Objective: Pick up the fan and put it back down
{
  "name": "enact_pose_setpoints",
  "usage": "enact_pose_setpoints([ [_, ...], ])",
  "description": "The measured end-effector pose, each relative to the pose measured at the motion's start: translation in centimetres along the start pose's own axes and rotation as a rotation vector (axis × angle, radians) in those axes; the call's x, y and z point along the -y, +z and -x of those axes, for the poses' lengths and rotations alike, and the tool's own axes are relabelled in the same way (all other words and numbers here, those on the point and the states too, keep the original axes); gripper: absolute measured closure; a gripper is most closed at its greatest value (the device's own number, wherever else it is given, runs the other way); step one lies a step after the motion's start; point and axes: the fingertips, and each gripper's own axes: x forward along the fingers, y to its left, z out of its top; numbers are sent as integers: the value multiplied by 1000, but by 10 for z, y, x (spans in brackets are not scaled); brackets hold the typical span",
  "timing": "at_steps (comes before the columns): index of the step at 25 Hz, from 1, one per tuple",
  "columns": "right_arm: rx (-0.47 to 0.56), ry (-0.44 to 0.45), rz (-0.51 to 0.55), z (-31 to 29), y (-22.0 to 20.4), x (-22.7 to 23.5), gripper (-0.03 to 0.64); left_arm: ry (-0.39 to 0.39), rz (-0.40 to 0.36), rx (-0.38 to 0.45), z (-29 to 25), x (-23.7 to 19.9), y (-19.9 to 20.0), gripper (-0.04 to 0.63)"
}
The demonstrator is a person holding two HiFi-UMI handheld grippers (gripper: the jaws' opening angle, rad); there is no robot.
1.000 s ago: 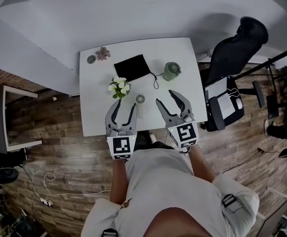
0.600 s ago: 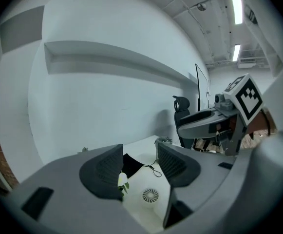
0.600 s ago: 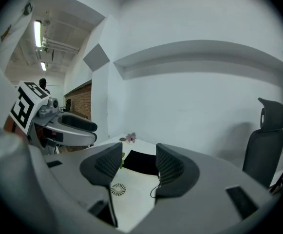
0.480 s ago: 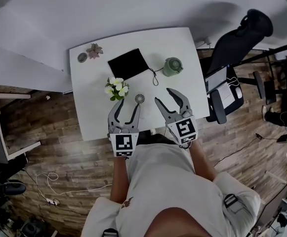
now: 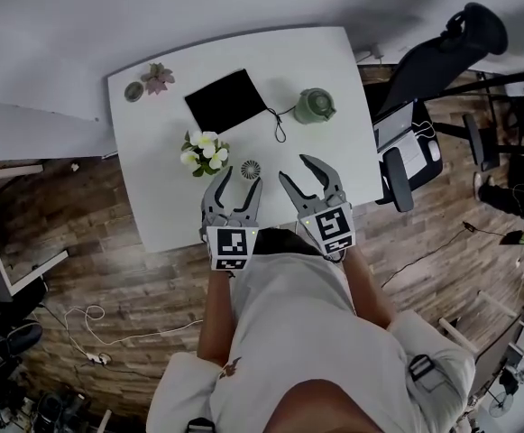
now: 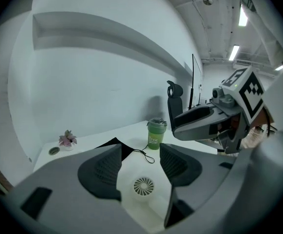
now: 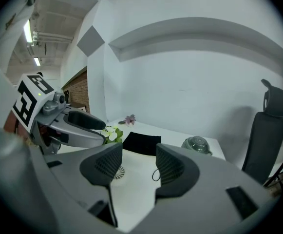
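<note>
A small round white fan (image 5: 251, 169) stands on the white table (image 5: 158, 215), a little in front of my left gripper (image 5: 240, 184). In the left gripper view the fan (image 6: 143, 185) shows low in the gap between the dark pads (image 6: 102, 172), untouched. The left jaws have just been opening and stand apart with nothing pressed between them. My right gripper (image 5: 298, 171) hovers open to the fan's right. In the right gripper view the fan (image 7: 118, 171) peeks out from behind the left pad, and the left gripper (image 7: 78, 128) crosses at the left.
White flowers (image 5: 198, 152) stand just left of the fan. Behind it lie a black pouch (image 5: 226, 101) with a cord and a green lidded pot (image 5: 316, 106). A small pink plant (image 5: 158, 77) sits at the far left corner. An office chair (image 5: 442, 70) stands right of the table.
Both grippers have sunk toward the table and tipped further down. The left jaws have spread from nearly shut to a visible gap. The fan has not moved.
</note>
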Motion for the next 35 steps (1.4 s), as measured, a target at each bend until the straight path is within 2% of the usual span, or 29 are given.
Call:
enact_pose_setpoints([
  [7, -57, 1, -14, -11, -27, -2, 397, -38, 33, -110, -23, 8, -47, 334],
  [18, -139, -1, -44, -29, -62, -5, 397, -72, 61, -239, -53, 10, -97, 302],
  [35, -242, 8, -86, -56, -100, -6, 397, -170, 90, -396, -91, 13, -147, 227],
])
